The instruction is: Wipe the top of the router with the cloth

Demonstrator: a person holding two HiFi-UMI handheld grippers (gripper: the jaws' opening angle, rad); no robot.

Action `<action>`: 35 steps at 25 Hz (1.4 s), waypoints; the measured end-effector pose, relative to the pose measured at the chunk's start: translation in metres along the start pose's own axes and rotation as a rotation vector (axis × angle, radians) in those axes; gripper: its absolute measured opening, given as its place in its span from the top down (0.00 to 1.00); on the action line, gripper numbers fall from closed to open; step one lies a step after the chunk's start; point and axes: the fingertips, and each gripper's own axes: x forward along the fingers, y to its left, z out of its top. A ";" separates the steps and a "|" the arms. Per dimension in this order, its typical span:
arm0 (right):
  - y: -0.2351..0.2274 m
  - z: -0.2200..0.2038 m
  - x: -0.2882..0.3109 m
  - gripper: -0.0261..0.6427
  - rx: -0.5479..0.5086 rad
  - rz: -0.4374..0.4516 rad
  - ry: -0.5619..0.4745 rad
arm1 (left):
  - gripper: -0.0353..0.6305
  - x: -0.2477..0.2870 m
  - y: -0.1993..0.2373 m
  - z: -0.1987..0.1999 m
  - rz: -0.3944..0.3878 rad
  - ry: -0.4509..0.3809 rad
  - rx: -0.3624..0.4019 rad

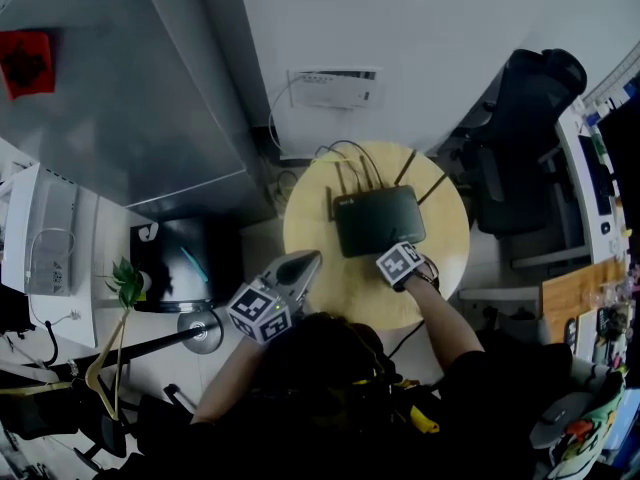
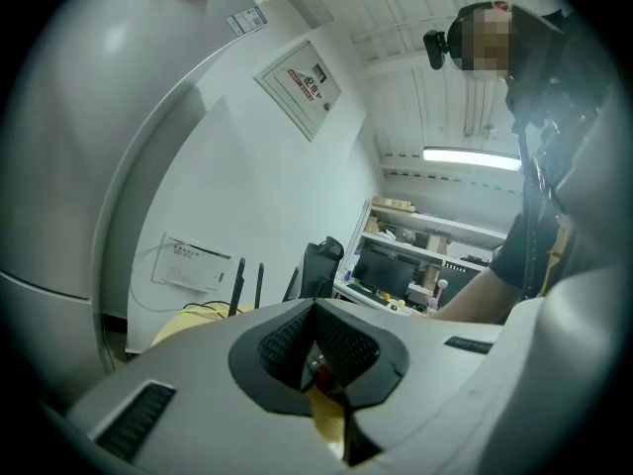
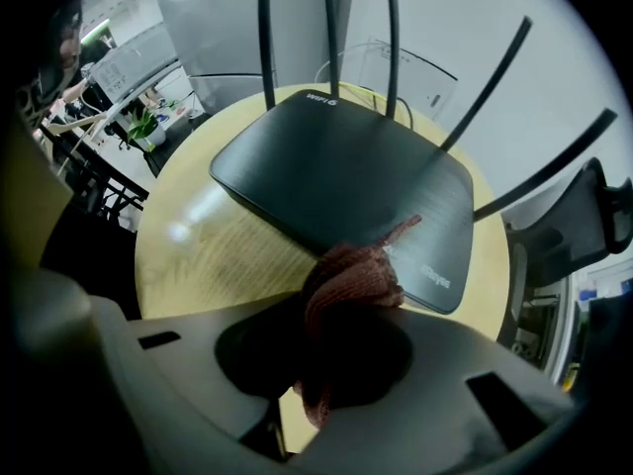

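1. My right hand-held gripper [image 3: 346,325] is clamped on the bunched reddish cloth [image 3: 351,280]. The cloth's tip appears to meet the router's near corner, at about 5 o'clock.
2. My left hand-held gripper [image 2: 315,310], jaws together on nothing, hovers over the 8 o'clock rim of the round worktop [image 1: 440,258].
3. The black router [image 3: 336,166] lies flat toward the worktop's 12 o'clock side, with its antennas [image 3: 265,38] raised along the far edge.
4. I judge the wipe barely begun. Next, the cloth needs pressing flat and sweeping toward 12 o'clock across the lid.
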 end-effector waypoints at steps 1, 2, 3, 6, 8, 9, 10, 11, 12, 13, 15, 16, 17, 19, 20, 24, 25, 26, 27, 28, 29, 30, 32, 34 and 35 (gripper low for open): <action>0.008 0.006 0.006 0.86 -0.001 0.026 -0.021 | 0.95 -0.001 0.001 0.001 -0.004 -0.001 0.000; 0.016 0.011 0.009 0.86 0.001 0.048 -0.038 | 0.95 -0.001 0.002 0.002 -0.007 -0.003 -0.001; 0.023 0.015 0.010 0.86 0.004 0.062 -0.047 | 0.95 -0.002 0.004 0.003 -0.010 -0.004 -0.002; 0.037 0.022 0.005 0.86 -0.002 0.063 -0.048 | 0.95 -0.006 0.008 0.004 -0.014 -0.005 -0.006; 0.044 0.027 0.004 0.86 -0.019 0.064 -0.046 | 0.95 -0.008 0.011 0.005 -0.018 -0.002 -0.006; 0.045 0.027 0.001 0.86 -0.017 0.057 -0.038 | 0.95 -0.008 0.012 0.005 -0.020 -0.001 -0.005; 0.046 0.027 -0.006 0.86 -0.010 0.047 -0.028 | 0.95 -0.009 0.013 0.006 -0.022 0.000 -0.004; 0.047 0.028 -0.009 0.86 -0.001 0.045 -0.022 | 0.95 -0.010 0.014 0.006 -0.024 0.000 -0.003; 0.052 0.030 -0.009 0.86 0.006 0.058 -0.028 | 0.95 -0.011 0.014 0.007 -0.026 0.000 -0.004; 0.059 0.034 -0.004 0.86 0.007 0.086 -0.046 | 0.95 -0.012 0.015 0.008 -0.028 -0.002 -0.007; 0.073 0.044 0.004 0.86 -0.006 0.127 -0.081 | 0.95 -0.015 0.017 0.011 -0.030 -0.010 -0.015; 0.076 0.045 0.001 0.86 -0.013 0.120 -0.073 | 0.95 -0.017 0.019 0.013 -0.029 -0.014 -0.015; 0.077 0.045 -0.004 0.86 -0.021 0.107 -0.058 | 0.95 -0.019 0.021 0.014 -0.026 -0.016 -0.012; 0.085 0.051 -0.008 0.86 -0.039 0.112 -0.047 | 0.95 -0.024 0.025 0.018 -0.019 -0.025 -0.009; 0.090 0.054 -0.009 0.86 -0.047 0.120 -0.044 | 0.95 -0.027 0.027 0.020 -0.014 -0.032 -0.009; 0.129 0.079 -0.004 0.86 -0.083 0.264 -0.134 | 0.95 -0.035 0.030 0.022 -0.001 -0.048 -0.011; 0.137 0.084 -0.005 0.86 -0.094 0.288 -0.151 | 0.95 -0.036 0.030 0.022 0.001 -0.050 -0.011; 0.137 0.084 -0.006 0.86 -0.106 0.274 -0.137 | 0.95 -0.037 0.030 0.022 0.003 -0.053 -0.012; 0.135 0.082 -0.005 0.86 -0.117 0.249 -0.115 | 0.95 -0.038 0.030 0.023 0.005 -0.056 -0.012; 0.137 0.082 -0.005 0.86 -0.125 0.242 -0.104 | 0.95 -0.039 0.030 0.023 0.008 -0.058 -0.013; 0.141 0.084 -0.006 0.86 -0.132 0.250 -0.102 | 0.95 -0.040 0.031 0.022 0.011 -0.058 -0.014; 0.146 0.087 -0.008 0.86 -0.140 0.259 -0.109 | 0.95 -0.040 0.031 0.022 0.014 -0.058 -0.012; 0.153 0.098 -0.013 0.86 -0.157 0.259 -0.145 | 0.95 -0.042 0.030 0.022 0.018 -0.053 -0.002; 0.156 0.104 -0.020 0.86 -0.171 0.245 -0.170 | 0.95 -0.046 0.029 0.023 0.022 -0.054 0.007; 0.158 0.104 -0.026 0.86 -0.177 0.240 -0.182 | 0.95 -0.048 0.029 0.024 0.025 -0.057 0.009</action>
